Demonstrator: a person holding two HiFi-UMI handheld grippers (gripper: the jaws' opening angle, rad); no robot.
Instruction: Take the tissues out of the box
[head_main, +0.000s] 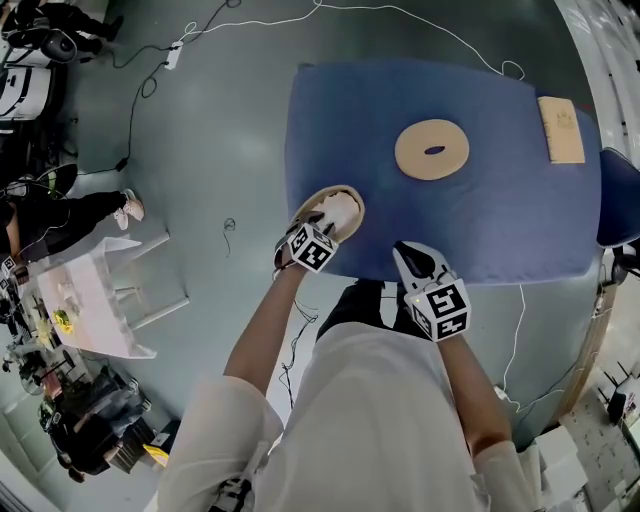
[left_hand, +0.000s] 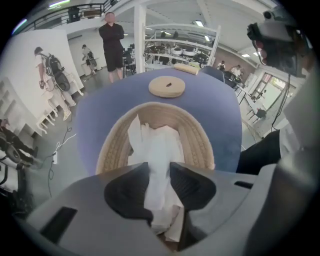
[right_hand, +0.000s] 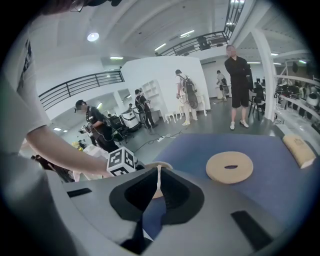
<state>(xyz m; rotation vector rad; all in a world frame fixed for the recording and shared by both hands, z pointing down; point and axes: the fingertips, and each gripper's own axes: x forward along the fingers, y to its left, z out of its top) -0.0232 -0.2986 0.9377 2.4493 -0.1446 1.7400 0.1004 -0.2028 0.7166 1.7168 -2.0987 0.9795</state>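
Note:
A woven oval basket (head_main: 350, 195) holding white tissues (head_main: 338, 212) stands near the front left corner of the blue table (head_main: 500, 220). My left gripper (head_main: 325, 220) points steeply down into it. In the left gripper view its jaws (left_hand: 160, 167) stand apart over the basket (left_hand: 200, 140), and a crumpled tissue (left_hand: 160, 145) runs up between them. My right gripper (head_main: 406, 252) hovers at the table's front edge, right of the basket, with nothing in it. Its jaws (right_hand: 159, 174) leave only a thin slit. The basket's round lid (head_main: 432, 149) with a slot lies further back on the table.
A beige block (head_main: 560, 129) lies at the table's far right. A blue chair (head_main: 620, 200) stands against the right edge. On the floor to the left are a white rack (head_main: 100, 295) and cables (head_main: 150, 80). A person in black (left_hand: 113, 45) stands beyond the table.

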